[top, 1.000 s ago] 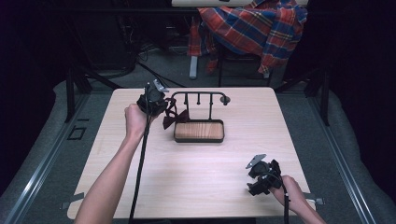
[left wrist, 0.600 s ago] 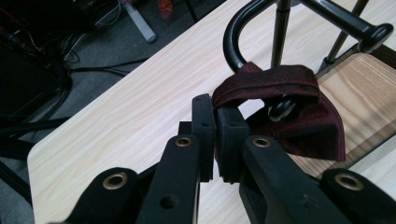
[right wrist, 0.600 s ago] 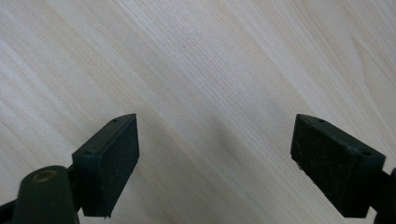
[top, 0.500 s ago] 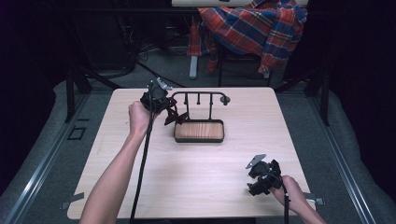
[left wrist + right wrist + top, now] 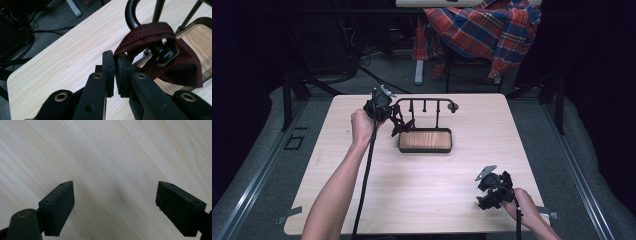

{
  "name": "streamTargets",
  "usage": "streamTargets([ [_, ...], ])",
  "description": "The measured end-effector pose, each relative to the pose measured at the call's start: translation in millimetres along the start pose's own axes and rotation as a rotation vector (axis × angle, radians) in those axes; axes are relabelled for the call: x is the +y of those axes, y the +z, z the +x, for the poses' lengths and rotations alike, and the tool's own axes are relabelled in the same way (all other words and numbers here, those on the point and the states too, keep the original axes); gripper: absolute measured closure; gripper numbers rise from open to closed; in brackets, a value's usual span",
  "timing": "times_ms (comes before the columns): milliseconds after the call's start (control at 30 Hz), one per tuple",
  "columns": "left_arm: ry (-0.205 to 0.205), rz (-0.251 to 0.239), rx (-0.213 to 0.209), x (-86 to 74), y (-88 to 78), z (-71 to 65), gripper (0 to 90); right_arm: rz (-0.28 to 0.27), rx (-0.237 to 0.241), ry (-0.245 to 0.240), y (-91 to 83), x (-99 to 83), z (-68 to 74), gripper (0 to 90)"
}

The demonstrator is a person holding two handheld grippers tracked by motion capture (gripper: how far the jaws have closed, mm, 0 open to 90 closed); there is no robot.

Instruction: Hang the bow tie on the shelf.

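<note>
Our left tongs [image 5: 398, 124], seen from the high view, sit at the left end of the black rack [image 5: 424, 102], clamped on a dark red cloth [image 5: 403, 125] that hangs at that end. Our right tongs [image 5: 484, 197] rest well apart from the rack, toward the near right corner of the table [image 5: 492, 125], with nothing by them. The wooden tray [image 5: 425, 140] lies under the rack's bar.

Along the left tongs [image 5: 115, 60] in their own view, the pads pinch one corner of the cloth [image 5: 155, 32], which is looped over the rack's knobbed end [image 5: 165, 53]. We judge it light, soft and floppy, unlikely to slip from rubber pads but likely to snag on that knob; a corner or hem is the right hold. Beside the rack, bare table gives us room to draw it off sideways.

From the right tongs [image 5: 115, 202] view, the jaws stand wide apart over bare wood, holding nothing.
</note>
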State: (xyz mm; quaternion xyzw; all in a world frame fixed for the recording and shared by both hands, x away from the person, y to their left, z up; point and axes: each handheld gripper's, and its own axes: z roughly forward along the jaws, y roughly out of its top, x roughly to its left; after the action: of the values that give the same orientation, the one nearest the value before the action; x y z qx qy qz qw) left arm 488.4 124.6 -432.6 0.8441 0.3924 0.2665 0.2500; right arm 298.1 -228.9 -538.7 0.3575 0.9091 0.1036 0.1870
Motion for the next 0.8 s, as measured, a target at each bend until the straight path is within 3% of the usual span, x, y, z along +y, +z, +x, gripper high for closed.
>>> streamTargets([
  [467,-0.027,0.028,-0.003,-7.0,-10.1,1.3,49.2,-0.003,0.003,0.004,0.7,0.2,0.4,15.0],
  [800,-0.064,0.012,-0.001,-11.1,-21.8,8.3,34.7,-0.009,0.006,0.010,1.3,0.2,0.6,15.0],
])
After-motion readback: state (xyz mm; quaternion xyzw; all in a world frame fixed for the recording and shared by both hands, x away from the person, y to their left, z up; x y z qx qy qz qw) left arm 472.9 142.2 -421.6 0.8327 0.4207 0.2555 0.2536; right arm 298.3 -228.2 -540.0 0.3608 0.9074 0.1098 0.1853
